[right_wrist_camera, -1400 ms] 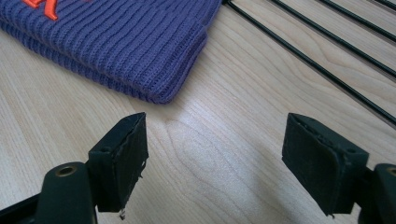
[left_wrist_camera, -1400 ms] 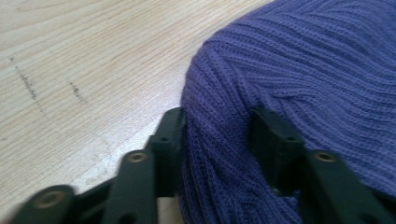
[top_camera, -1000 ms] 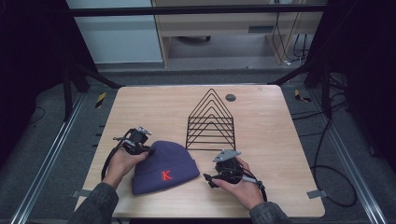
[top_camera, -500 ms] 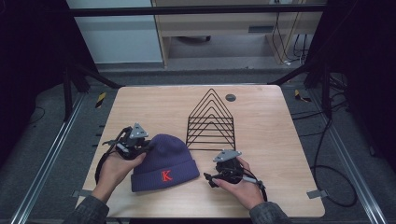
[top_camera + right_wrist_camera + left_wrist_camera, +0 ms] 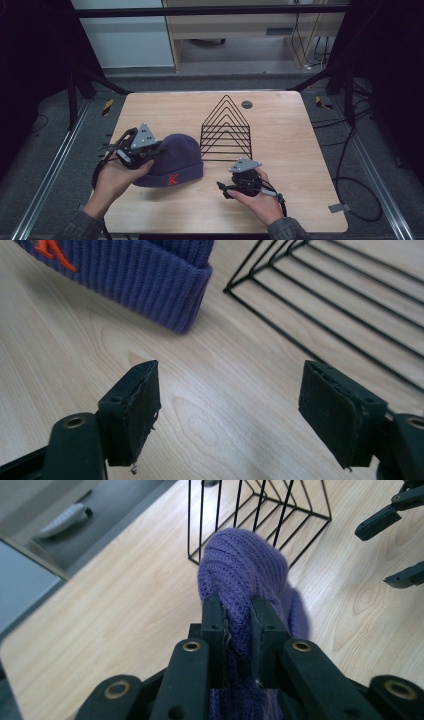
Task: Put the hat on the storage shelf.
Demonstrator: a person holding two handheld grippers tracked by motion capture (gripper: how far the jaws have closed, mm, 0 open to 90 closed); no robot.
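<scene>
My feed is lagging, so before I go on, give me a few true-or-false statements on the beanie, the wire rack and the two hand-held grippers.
1. The left hand-held gripper is shut on the purple beanie. True.
2. The right hand-held gripper also pinches the beanie. False: its jaws stand open over bare table, with nothing between them.
3. The beanie hangs on the black wire rack. False: it sits beside the rack, its cuff on the table, the knit gathered in the left gripper.
4. The beanie carries an orange letter K on its cuff. True.
5. The rack lies tipped on its side. False: it stands upright.
</scene>
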